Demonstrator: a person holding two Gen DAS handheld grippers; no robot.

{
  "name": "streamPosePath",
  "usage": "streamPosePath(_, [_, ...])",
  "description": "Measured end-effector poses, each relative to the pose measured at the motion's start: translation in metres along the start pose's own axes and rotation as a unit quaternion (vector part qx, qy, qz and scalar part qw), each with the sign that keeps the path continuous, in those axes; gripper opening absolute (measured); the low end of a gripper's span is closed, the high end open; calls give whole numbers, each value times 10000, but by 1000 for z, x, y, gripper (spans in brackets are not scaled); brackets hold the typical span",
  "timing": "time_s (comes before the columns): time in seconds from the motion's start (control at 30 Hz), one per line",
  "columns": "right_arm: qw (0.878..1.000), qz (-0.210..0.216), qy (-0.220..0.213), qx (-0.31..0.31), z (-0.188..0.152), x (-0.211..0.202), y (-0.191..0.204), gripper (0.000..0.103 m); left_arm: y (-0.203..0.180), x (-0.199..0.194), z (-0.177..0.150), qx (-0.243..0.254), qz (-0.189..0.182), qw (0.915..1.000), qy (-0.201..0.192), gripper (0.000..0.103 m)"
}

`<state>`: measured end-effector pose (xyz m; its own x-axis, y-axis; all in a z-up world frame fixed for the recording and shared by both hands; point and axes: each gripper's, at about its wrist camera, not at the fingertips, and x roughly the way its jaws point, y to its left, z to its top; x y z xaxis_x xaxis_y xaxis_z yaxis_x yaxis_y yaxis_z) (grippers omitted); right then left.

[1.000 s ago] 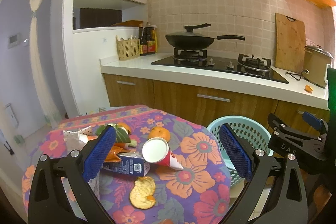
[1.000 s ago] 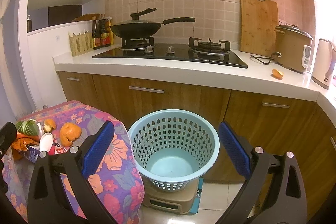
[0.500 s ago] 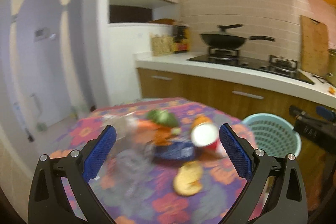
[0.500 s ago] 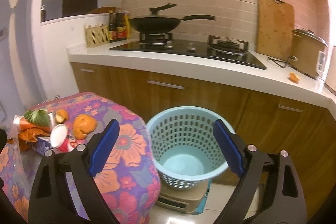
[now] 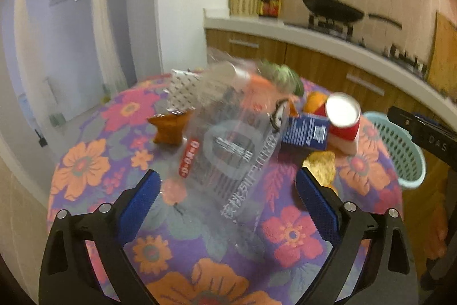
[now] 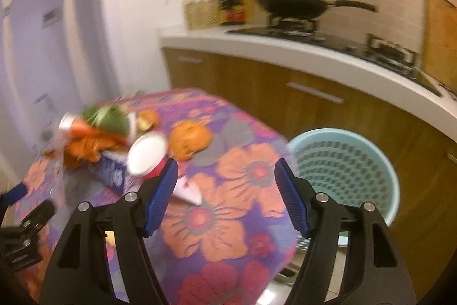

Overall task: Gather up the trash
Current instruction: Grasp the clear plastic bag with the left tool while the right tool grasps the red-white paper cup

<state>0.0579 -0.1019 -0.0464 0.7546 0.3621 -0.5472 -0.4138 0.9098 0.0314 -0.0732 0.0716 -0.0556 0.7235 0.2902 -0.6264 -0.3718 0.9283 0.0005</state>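
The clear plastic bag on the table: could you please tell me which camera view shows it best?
The left wrist view. There the clear plastic bag fills the centre with its printing visible, though blurred, just ahead of the left tool. The right wrist view catches only a faint blurred smear of it at the far left table edge.

clear plastic bag (image 5: 228, 139), woven floral tablecloth (image 5: 85, 165)
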Motion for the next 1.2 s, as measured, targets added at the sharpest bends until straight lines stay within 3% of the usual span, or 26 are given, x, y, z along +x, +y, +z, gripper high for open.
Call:
streamPosePath(0.13, [9984,228,293,-436,-12,17,15,66,-11,29,2,255,306,9987,311,69])
streamPosePath(0.3, [9948,450,603,-693,-18,39,27,66,-13,49,8,233,440,9974,513,62])
streamPosePath(0.47, [9919,527,721,-908,-16,52,35,66,-14,58,9,303,622,9960,559,39])
streamPosePath(0.53, [9908,594,736,-965,-15,56,39,66,-12,60,8,252,609,9962,570,22])
streamPosePath(0.63, [9901,601,778,-1005,-15,62,43,66,-9,58,9,168,555,9971,494,7])
streamPosePath(0.8, [9894,693,809,-984,-12,69,44,66,-6,42,8,82,441,9988,181,0])
streamPosePath(1.07, [9880,970,886,-809,-4,76,41,65,-3,16,8,-35,272,9995,-158,0])
streamPosePath(1.1, [9881,996,876,-779,-3,76,40,62,-4,13,9,-34,267,9994,-196,0])
streamPosePath(1.17, [9879,997,923,-749,-1,78,39,35,-5,7,11,-34,224,9994,-262,0])
streamPosePath(1.2, [9873,1024,981,-719,-1,79,38,29,-6,4,12,-22,207,9994,-290,0])
